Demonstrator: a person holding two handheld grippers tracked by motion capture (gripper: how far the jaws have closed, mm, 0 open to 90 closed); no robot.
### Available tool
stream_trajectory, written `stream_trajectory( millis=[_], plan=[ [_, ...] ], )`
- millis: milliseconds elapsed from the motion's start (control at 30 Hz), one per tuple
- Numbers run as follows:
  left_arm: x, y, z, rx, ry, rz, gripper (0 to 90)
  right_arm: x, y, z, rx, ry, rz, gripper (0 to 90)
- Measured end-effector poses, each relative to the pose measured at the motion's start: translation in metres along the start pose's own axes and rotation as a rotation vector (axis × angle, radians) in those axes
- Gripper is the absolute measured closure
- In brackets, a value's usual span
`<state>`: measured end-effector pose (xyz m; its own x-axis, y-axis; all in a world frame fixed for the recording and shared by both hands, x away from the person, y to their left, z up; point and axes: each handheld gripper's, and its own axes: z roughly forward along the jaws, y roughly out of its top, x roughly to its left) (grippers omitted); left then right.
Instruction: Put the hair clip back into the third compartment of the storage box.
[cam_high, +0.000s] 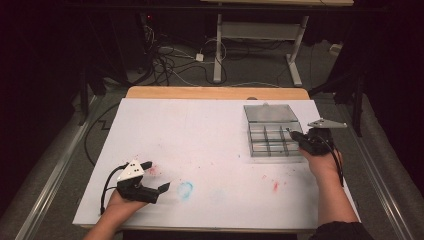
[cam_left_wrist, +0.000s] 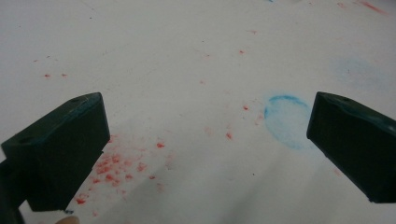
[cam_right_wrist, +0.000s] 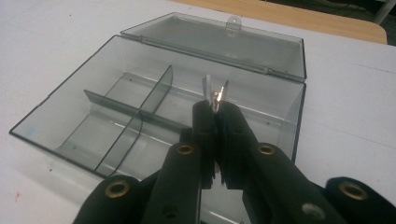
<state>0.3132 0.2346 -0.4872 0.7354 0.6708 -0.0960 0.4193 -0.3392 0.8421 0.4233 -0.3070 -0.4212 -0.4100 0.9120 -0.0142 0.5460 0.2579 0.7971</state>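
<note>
I am working at the white table (cam_high: 210, 150), where the clear compartment box (cam_right_wrist: 154, 107) is lying open near the far right corner, its lid folded back toward the far edge. My right gripper (cam_right_wrist: 215, 105) is pinching a small metal clip (cam_right_wrist: 215, 95) just above the box's right-hand compartment, so the drop lies straight below. My left gripper (cam_left_wrist: 205, 140) is idling with its jaws spread near the front left corner, well apart.

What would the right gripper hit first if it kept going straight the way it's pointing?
Probably the far wall of the open clear box. The right gripper, shut on a small metal clip, points over the compartments toward that wall, though depth is hard to judge.
</note>
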Motion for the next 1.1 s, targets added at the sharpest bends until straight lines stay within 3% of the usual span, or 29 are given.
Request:
stream_trajectory(
  millis=[467, 833, 1100],
  plan=[
    [0.001, 0.000, 0.000, 0.001, -0.002, -0.003, 0.0, -0.014, 0.012, 0.018, 0.026, -0.021, 0.012, 87.8],
    [0.001, 0.000, -0.001, -0.003, -0.003, -0.006, 0.0, -0.013, 0.020, 0.033, 0.066, -0.041, -0.006, 87.7],
    [0.001, 0.000, -0.001, -0.003, -0.003, -0.005, 0.0, -0.017, 0.017, 0.040, 0.105, -0.046, 0.008, 87.6]
  ],
)
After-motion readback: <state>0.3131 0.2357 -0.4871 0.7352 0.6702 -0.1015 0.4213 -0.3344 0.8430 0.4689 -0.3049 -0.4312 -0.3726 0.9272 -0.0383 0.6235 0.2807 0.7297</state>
